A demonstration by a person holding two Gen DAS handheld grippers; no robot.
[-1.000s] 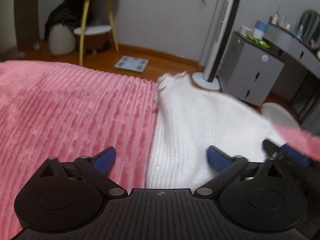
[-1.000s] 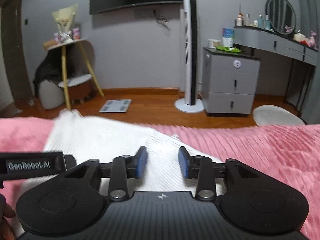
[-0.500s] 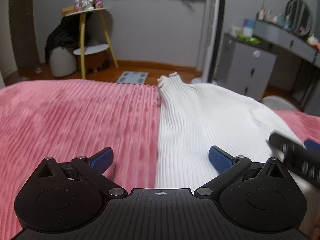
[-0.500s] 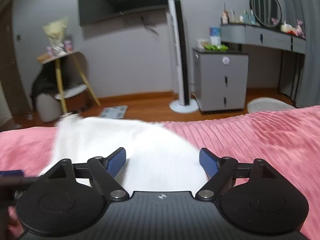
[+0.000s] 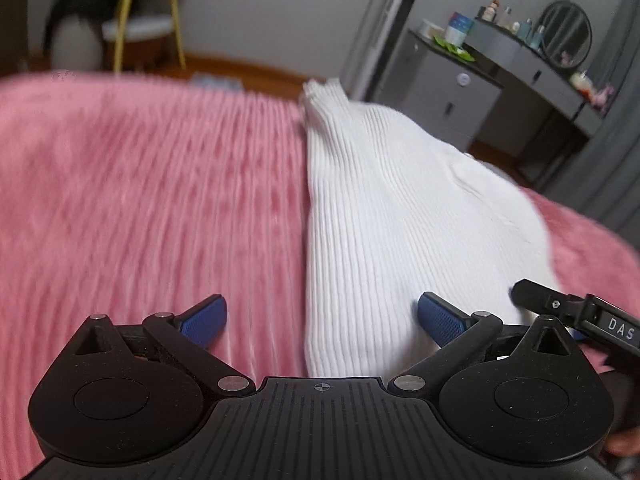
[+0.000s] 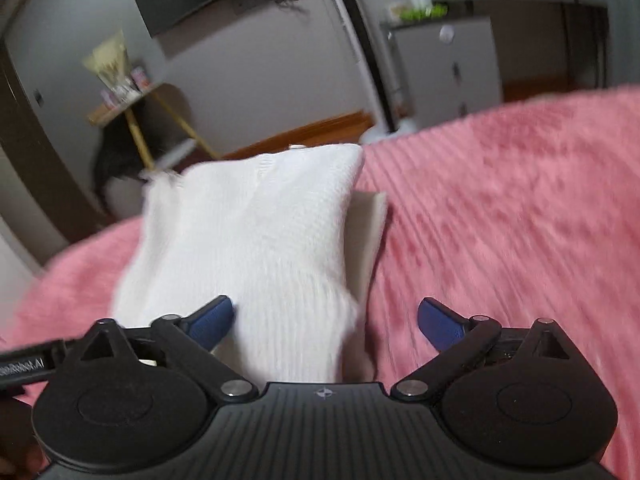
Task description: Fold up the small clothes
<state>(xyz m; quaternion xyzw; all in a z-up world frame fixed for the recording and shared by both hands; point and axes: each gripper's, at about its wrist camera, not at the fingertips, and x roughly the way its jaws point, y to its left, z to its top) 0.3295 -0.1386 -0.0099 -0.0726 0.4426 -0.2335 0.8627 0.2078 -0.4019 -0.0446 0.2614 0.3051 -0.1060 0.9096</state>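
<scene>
ahead of the tool, past the bed's pink blanket (image 5: 140, 200), a grey wall (image 5: 260, 12) meets a wooden floor (image 5: 240, 70). a yellow-legged side table (image 5: 132, 20) stands ahead left; a grey cabinet (image 5: 452, 96), dresser (image 5: 548, 84) and round mirror (image 5: 568, 34) ahead right.

Left gripper (image 5: 322, 320) has its jaws spread wide over the near left edge of the white ribbed sweater (image 5: 400, 216), lying on the pink blanket (image 5: 152, 200). Right gripper (image 5: 576, 316) pokes in at 4 o'clock, grey dresser (image 5: 452, 92) at 1.
</scene>
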